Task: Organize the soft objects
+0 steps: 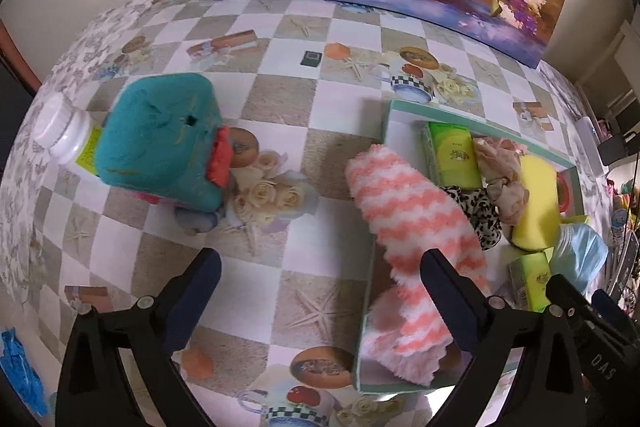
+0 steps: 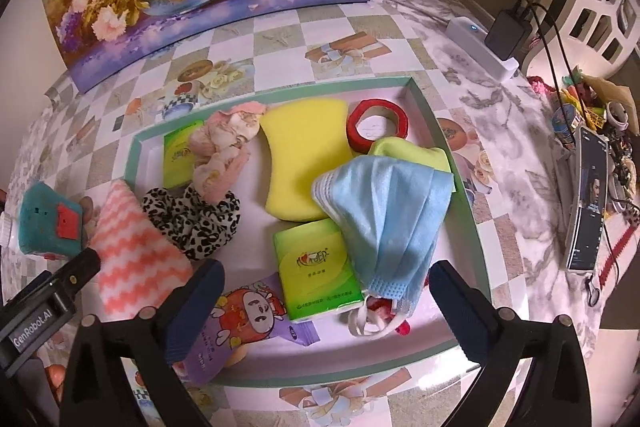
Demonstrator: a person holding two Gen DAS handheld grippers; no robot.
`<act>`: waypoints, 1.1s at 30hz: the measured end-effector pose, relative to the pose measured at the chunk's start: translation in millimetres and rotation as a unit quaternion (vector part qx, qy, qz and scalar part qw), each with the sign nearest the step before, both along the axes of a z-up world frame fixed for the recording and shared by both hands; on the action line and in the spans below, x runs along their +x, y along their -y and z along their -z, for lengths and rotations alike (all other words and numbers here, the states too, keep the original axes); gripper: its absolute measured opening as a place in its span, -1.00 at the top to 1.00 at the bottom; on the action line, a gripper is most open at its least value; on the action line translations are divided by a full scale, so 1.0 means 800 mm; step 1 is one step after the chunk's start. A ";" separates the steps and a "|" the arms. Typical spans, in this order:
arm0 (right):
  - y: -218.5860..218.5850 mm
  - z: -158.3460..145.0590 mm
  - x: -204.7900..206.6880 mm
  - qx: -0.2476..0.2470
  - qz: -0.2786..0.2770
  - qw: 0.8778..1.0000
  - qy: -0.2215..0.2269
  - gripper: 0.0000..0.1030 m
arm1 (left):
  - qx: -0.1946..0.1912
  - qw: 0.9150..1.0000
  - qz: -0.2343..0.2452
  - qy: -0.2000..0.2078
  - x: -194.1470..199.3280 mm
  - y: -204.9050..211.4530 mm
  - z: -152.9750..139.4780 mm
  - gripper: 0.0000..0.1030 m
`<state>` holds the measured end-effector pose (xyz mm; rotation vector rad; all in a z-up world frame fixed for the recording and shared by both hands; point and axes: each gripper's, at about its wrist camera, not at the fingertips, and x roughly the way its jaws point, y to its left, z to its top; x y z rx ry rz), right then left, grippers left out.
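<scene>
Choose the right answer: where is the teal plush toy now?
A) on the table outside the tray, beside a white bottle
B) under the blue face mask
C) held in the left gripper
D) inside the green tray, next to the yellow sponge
A: the teal plush toy lies on the checkered table, outside the tray, against the white bottle.

"GenRobot.AI" stands on the left gripper body; "DAS" stands on the right gripper body.

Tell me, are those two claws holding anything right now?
No. The left gripper stands open beside the pink striped cloth, the right gripper open over the tray; neither grips anything.
</scene>
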<state>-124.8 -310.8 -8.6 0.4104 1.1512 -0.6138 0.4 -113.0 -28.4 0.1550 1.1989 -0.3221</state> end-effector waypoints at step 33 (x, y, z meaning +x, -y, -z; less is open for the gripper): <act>-0.071 -0.023 -0.059 -0.028 -0.025 0.999 0.009 -1.00 | 0.031 0.999 -0.032 0.012 -0.063 -0.086 -0.038 -0.93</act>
